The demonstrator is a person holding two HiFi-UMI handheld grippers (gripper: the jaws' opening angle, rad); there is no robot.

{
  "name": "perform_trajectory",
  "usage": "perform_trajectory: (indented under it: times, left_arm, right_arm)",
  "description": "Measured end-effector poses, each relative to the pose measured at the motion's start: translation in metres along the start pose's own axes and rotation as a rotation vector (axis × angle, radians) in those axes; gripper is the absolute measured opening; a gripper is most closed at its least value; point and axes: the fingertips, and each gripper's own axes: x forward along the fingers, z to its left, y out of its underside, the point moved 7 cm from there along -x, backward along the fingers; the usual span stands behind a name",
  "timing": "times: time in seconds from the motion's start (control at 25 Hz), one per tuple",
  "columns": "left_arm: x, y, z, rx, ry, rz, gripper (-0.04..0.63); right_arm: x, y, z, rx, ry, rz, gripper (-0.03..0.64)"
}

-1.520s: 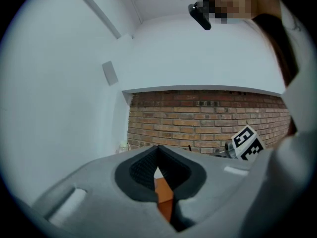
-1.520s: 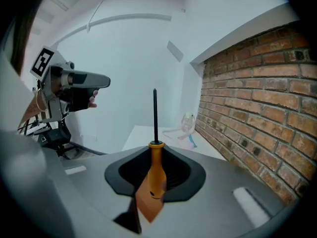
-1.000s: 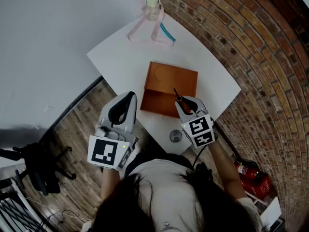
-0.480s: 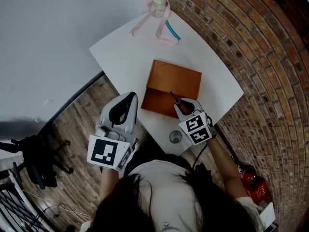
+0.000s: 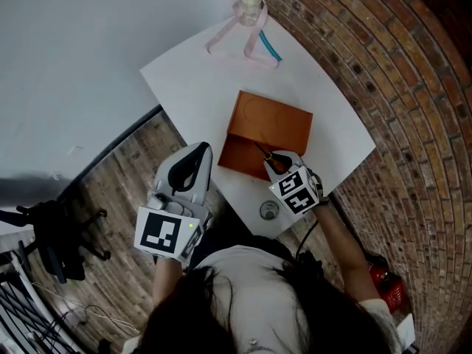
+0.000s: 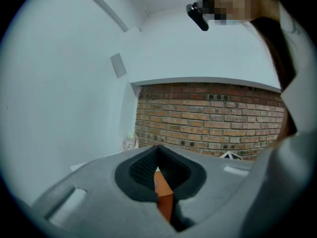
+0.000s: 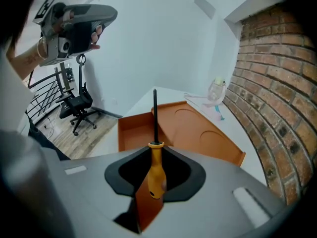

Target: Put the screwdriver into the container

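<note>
Nudged further in over the orange container (image 5: pixel 274 121) since a second ago, the right gripper (image 5: pixel 274 162) has its fingers (image 7: pixel 123 175) clamped on the yellow handle of the screwdriver (image 7: pixel 156 168), shaft pointing over the container's near end. It looks light, stiff and smooth, so the thick handle seems the surest hold. The left gripper (image 6: pixel 158 157) hangs aside, fingers together on nothing.

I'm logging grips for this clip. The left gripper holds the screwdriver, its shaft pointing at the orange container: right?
No. The right gripper holds the screwdriver, its shaft pointing at the orange container; the right gripper view shows it. The left gripper holds no tool.
</note>
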Motion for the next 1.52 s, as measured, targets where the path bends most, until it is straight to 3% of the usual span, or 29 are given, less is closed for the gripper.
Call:
perform_trajectory:
  times: [0.6, 1.52]
  left_arm:
    - [0.001, 0.007, 0.007, -0.021, -0.017, 0.016, 0.0]
    - [0.002, 0.014, 0.013, -0.036, -0.017, 0.037, 0.0]
  right_arm:
    - [0.037, 0.002, 0.003, -0.067, -0.117, 0.137, 0.078]
    - [0.07, 0.002, 0.007, -0.089, -0.18, 0.225, 0.078]
